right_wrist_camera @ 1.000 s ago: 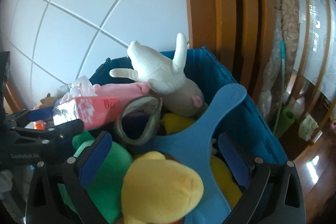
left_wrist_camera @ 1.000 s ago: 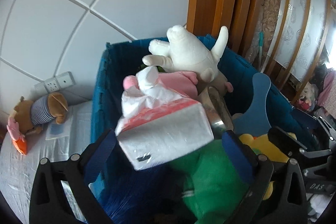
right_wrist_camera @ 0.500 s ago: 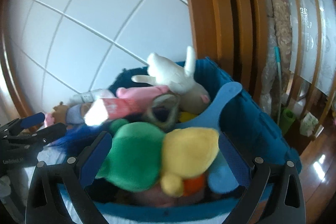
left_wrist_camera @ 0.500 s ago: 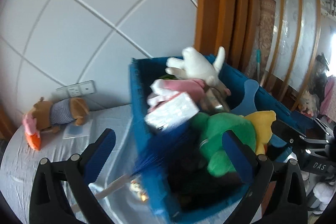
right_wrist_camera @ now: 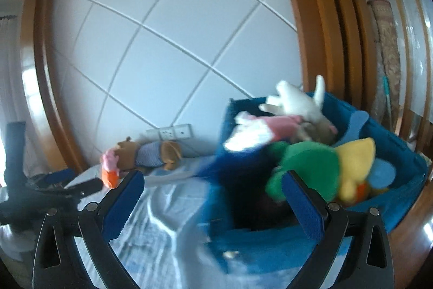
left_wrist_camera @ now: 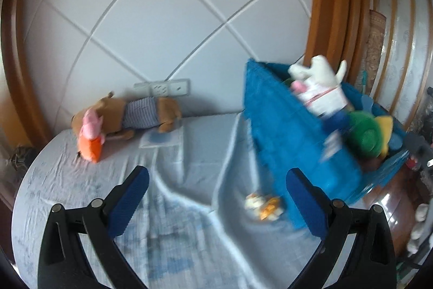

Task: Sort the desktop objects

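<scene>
A white wall (left_wrist_camera: pixel 167 26) with raised grooves crossing in a diamond grid fills the background. Low on it sits a row of white wall sockets (left_wrist_camera: pixel 162 87), just above the tabletop. A curved wooden frame (right_wrist_camera: pixel 40 88) borders the wall on the left, and stacked wooden door mouldings (left_wrist_camera: pixel 330 4) rise on the right. Beyond those stands a white screen (left_wrist_camera: pixel 406 26) with slim wooden ribs. A rolled patterned rug (right_wrist_camera: pixel 387 53) leans upright against the woodwork, with a teal-handled stick (right_wrist_camera: pixel 387 99) beside it. A pale blue-grey wrinkled cloth (left_wrist_camera: pixel 189 153) covers the table. Glossy dark wooden floor (right_wrist_camera: pixel 416 243) shows at lower right.
</scene>
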`<move>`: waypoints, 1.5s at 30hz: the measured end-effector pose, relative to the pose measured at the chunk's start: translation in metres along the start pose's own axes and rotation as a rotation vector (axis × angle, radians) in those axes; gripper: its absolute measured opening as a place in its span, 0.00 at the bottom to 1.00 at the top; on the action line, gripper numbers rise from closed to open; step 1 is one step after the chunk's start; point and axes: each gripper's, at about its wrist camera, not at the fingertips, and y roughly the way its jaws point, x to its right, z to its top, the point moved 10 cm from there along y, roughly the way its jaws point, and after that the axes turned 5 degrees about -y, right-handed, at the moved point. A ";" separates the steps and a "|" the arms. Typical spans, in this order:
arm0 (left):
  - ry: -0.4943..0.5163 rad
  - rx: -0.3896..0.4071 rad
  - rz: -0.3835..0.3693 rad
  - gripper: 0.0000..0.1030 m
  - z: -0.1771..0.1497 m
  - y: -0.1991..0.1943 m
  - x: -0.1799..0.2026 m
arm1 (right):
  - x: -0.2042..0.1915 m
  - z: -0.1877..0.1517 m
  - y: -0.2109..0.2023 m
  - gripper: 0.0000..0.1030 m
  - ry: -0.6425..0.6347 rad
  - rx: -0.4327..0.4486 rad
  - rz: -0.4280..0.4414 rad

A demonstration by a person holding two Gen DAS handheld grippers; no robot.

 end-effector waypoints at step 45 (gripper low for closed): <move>-0.039 -0.278 0.275 1.00 -0.035 0.302 -0.404 | 0.007 -0.281 0.303 0.64 0.194 -0.530 -0.453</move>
